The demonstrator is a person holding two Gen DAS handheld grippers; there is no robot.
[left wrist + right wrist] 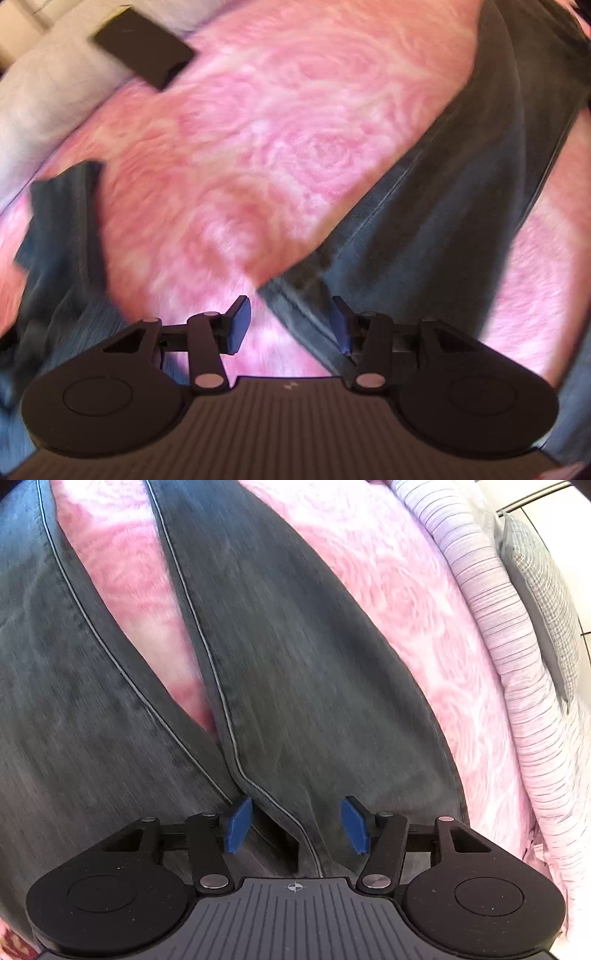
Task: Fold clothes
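Dark grey jeans (295, 646) lie spread on a pink rose-patterned blanket (388, 590), their two legs parting to show a wedge of pink. My right gripper (295, 823) hovers open just over the jeans where the inner seams meet, with nothing pinched between its blue pads (238, 825). In the left wrist view one jeans leg (443, 206) runs diagonally from the upper right down to my left gripper (290, 325). That gripper is open, the leg's edge lies between its pads, and neither pad presses on it. Another bunched part of the jeans (62, 236) lies at the left.
A black flat rectangular object (144, 51) rests on pale bedding (48, 85) at the upper left of the left wrist view. A striped pale sheet (498, 635) and a grey checked pillow (543, 602) border the blanket on the right.
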